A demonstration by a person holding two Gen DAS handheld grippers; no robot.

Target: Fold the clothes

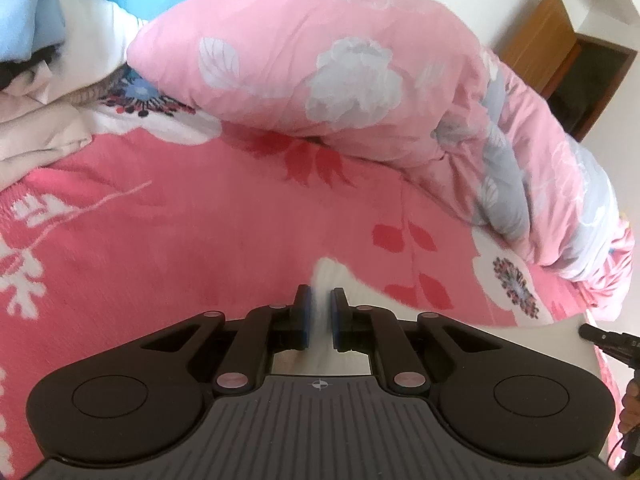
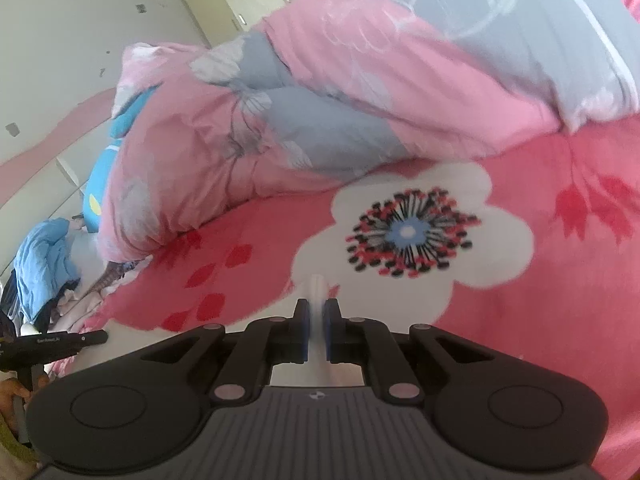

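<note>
Currently each tool, left tool (image 1: 319, 312) and right tool (image 2: 317, 314), pinches white cloth (image 1: 326, 276) above the bed (image 1: 160, 240). Fold count: you cannot tell.

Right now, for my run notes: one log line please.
left gripper: shut on white cloth | right gripper: shut on white cloth | over pink bedsheet

Only one line of print is seen: small white lettering on the black arm of the other hand-held gripper (image 2: 56, 342), at left edge of right wrist view; too blurred to be read. A crosshair mark, no txt, is stamped on each grey ribbed housing (image 1: 319, 384).
</note>
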